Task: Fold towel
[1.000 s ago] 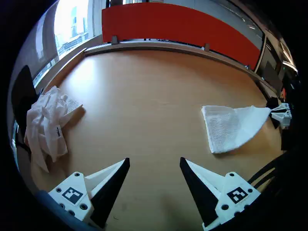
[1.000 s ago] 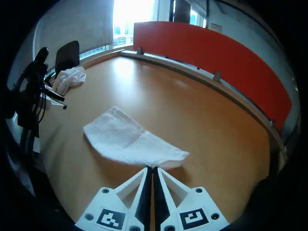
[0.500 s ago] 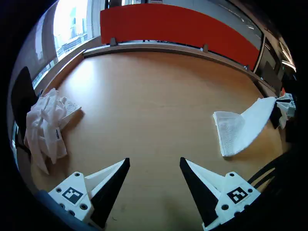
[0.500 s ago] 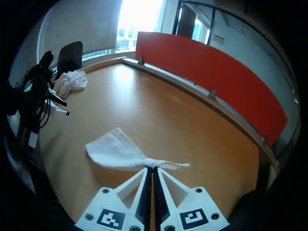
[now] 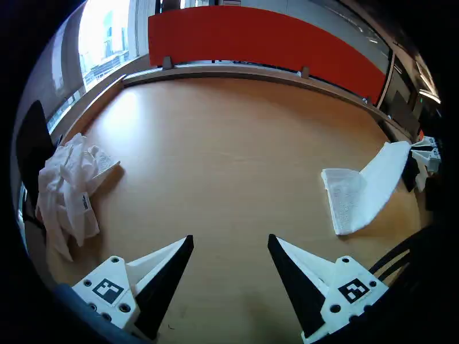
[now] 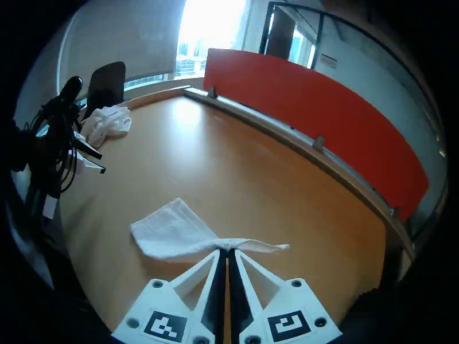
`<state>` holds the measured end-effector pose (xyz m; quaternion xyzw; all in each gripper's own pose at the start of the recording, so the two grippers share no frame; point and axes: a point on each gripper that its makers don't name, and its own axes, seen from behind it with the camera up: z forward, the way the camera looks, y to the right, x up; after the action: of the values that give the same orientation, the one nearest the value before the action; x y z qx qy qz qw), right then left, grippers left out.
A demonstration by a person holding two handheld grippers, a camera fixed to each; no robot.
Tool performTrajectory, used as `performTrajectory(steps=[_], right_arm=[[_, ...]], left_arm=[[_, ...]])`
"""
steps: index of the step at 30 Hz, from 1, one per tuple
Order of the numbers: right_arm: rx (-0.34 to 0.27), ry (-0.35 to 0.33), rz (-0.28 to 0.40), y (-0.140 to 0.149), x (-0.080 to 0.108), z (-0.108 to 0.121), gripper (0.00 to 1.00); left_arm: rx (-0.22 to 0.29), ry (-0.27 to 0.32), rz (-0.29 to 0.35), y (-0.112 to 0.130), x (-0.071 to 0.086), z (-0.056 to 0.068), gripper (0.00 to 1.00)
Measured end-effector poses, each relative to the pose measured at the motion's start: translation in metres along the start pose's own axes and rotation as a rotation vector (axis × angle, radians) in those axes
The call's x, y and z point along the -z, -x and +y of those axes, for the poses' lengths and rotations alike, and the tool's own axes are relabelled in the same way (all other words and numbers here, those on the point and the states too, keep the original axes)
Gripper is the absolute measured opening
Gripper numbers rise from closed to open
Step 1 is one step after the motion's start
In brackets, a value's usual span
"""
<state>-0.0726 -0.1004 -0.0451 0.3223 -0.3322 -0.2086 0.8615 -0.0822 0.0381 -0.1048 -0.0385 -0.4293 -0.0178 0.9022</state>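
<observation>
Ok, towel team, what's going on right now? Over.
Right gripper shut on towel, one end raised, rest on table. Left gripper open, holding nothing. Crumpled cloth pile far aside, not in the way.

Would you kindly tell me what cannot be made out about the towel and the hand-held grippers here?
Right gripper view: towel corner, pinched out of sight inside the right hand-held gripper.
Left gripper view: that hand-held gripper, small and cut off at the edge.
Left gripper view: how many pieces the crumpled white cloth pile holds; folds hide it.
</observation>
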Motion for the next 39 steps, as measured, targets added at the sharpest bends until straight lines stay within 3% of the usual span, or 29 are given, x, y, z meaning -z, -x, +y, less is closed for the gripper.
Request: performTrajectory(steps=[12,27,33,35,39], right_arm=[[0.028,-0.096,0.017,-0.019,-0.020,-0.049,0.06],[0.045,-0.223,-0.040,-0.006,-0.057,-0.117,0.06],[0.023,-0.250,-0.098,0.014,-0.072,-0.132,0.82],[0.012,-0.250,-0.094,0.014,-0.071,-0.131,0.87],[-0.004,-0.240,-0.093,0.017,-0.068,-0.125,0.87]], left_arm=[[-0.010,0.000,0.011,-0.006,0.004,-0.003,0.97],[-0.002,-0.005,0.020,-0.006,0.007,-0.009,0.97],[-0.003,-0.012,0.012,-0.001,0.007,-0.013,0.97],[-0.001,-0.014,0.010,0.000,0.007,-0.015,0.97],[0.004,-0.015,0.008,0.001,0.007,-0.017,0.97]])
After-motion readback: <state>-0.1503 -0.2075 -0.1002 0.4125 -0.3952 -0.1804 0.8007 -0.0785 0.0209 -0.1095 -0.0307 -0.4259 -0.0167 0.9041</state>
